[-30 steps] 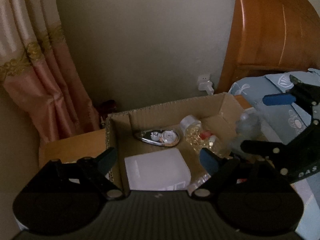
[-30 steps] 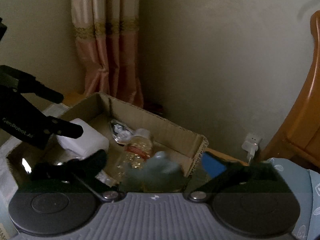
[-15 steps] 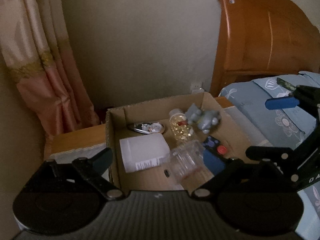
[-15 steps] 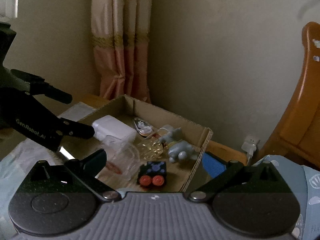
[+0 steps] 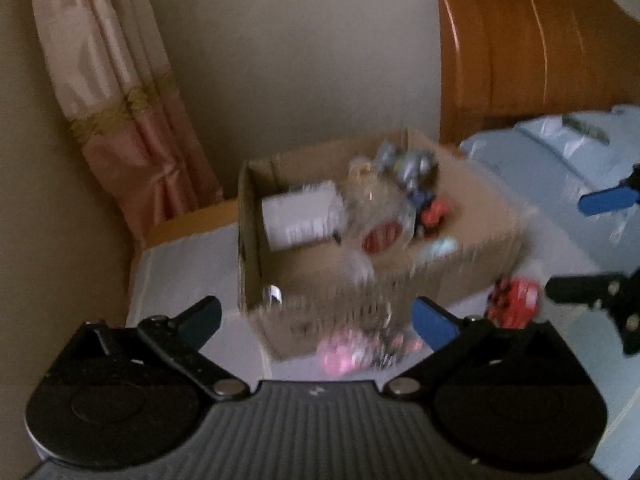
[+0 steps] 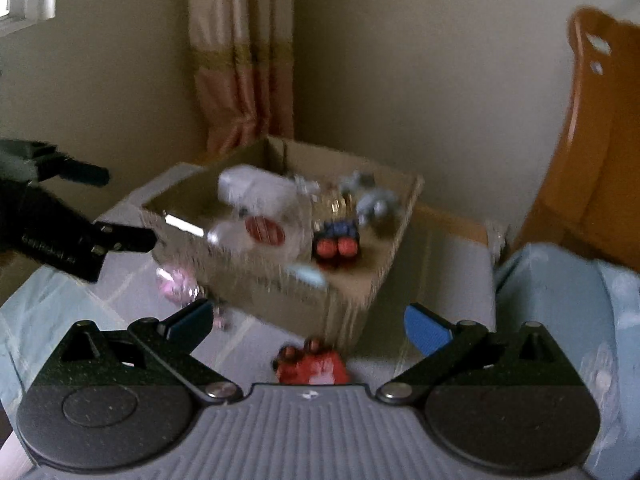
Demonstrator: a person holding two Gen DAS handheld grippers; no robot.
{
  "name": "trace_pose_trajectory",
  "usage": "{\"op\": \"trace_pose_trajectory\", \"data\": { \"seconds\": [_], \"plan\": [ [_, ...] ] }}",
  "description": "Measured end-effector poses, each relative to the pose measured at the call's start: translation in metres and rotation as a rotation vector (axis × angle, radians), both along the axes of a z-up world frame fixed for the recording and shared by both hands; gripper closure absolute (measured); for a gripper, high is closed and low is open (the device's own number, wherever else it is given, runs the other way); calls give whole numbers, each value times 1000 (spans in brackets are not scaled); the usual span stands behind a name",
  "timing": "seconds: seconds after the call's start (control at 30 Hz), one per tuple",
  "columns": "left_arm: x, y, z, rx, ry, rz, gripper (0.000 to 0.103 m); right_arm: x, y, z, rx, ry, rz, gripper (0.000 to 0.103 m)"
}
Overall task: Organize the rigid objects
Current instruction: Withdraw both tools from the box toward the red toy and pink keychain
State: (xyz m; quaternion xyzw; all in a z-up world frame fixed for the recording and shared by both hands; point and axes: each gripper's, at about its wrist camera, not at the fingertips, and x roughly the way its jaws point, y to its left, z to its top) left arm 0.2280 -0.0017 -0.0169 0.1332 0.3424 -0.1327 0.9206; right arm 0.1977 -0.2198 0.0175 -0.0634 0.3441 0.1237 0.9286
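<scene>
A: Going left to right, what is out there?

B: The left claw [image 5: 316, 316] is spread wide with nothing in it. Just beyond it a pink thing [image 5: 344, 350], too blurred to name, lies on the light surface against the near wall of the cardboard box [image 5: 452, 276]. The box holds a white carton [image 5: 298, 214], a clear jar with a red label [image 5: 382, 236] and a grey toy [image 5: 412, 166].

A: And the right side?

B: A red toy car [image 6: 314, 366] lies outside the box, near its right front corner. The right claw [image 6: 308, 322] gapes empty, and the car sits just ahead of it, almost centred between the fingers.

A: Which arm is nearer?

B: The right, I judge. The car's long axis is too smeared to read.
</scene>
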Motion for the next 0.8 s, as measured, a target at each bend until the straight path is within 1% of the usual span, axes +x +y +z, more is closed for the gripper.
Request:
{"op": "trace_pose_trajectory", "data": {
  "seconds": [0.07, 0.13, 0.23, 0.4, 0.53, 0.63, 0.7, 0.8],
  "plan": [
    [-6, -1, -13, 6, 24, 14, 2, -4, 1, -16, -15, 19, -40, 0],
    [-11, 0, -25, -30, 53, 27, 2, -9, 2, -29, -31, 37, -72, 0],
    [-18, 1, -39, -74, 74, 55, 2, -13, 2, -50, -42, 65, -108, 0],
    [-23, 1, -59, -112, 107, 105, 2, -12, -6, -76, -41, 102, -182, 0],
    [-17, 0, -70, -137, 134, 126, 2, -10, -11, -86, -19, 114, -196, 0],
    [-12, -2, -77, -148, 153, 135, 2, -7, -9, -95, -89, 104, -216, 0],
    [-9, -5, -82, -132, 158, 133, 2, -9, -8, -97, -121, 65, -221, 0],
    [-4, -6, -87, -126, 166, 157, 2, -7, -10, -98, -110, 57, -221, 0]
  ]
}}
